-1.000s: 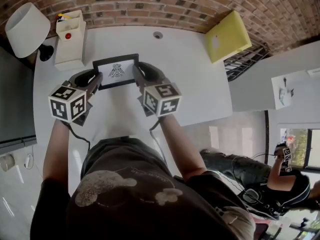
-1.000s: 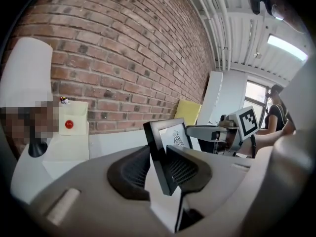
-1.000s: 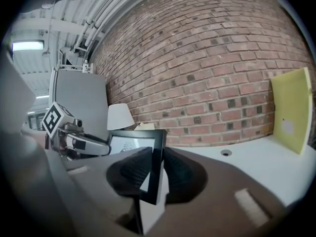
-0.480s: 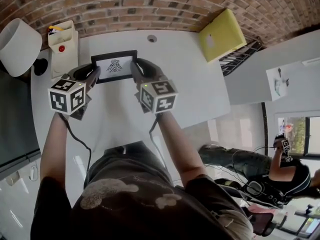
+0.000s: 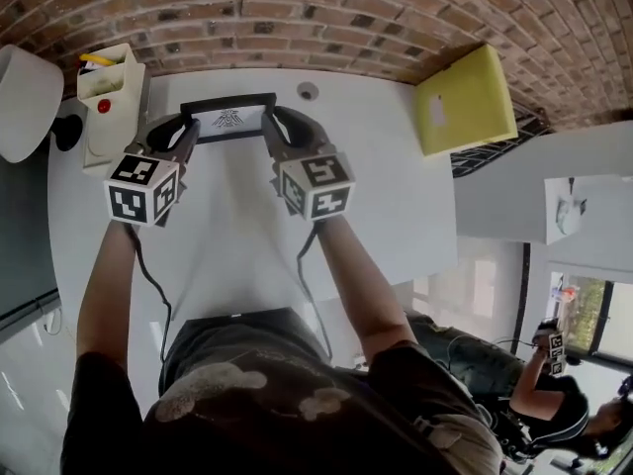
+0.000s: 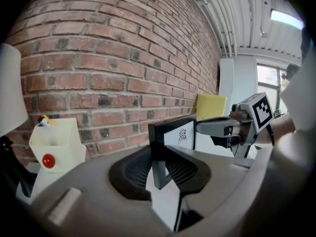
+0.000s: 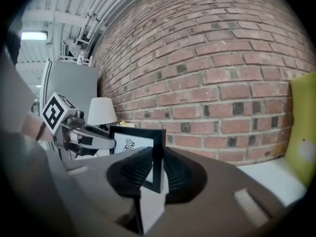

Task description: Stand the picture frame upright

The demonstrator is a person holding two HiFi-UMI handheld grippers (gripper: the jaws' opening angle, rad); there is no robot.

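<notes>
Brickwork (image 5: 346,18) is seen along the far edge of the white counter (image 5: 237,255), on which the other things are set. A yellow board (image 5: 467,102) is seen at the counter's right end and a white lampshade (image 5: 22,102) at its left end. Just beside the lampshade a white holder (image 5: 111,102) with a red dot on its front is placed, with something yellow poking from its top. Between holder and board, near the wall, the picture frame (image 5: 229,117) is held — black-edged, with a small dark figure printed on white, its face turned toward the person and raised close to upright. Whether its lower edge is touching the counter cannot be told. The frame's left edge is pinched by the left tool (image 5: 186,135), whose jaws have just been closing on it. The right edge is pinched by the right tool (image 5: 272,129) — in each case the ribbed pads are pressed against front and back of the black moulding. A small round grommet (image 5: 310,91) is set in the counter just right of the frame.
</notes>
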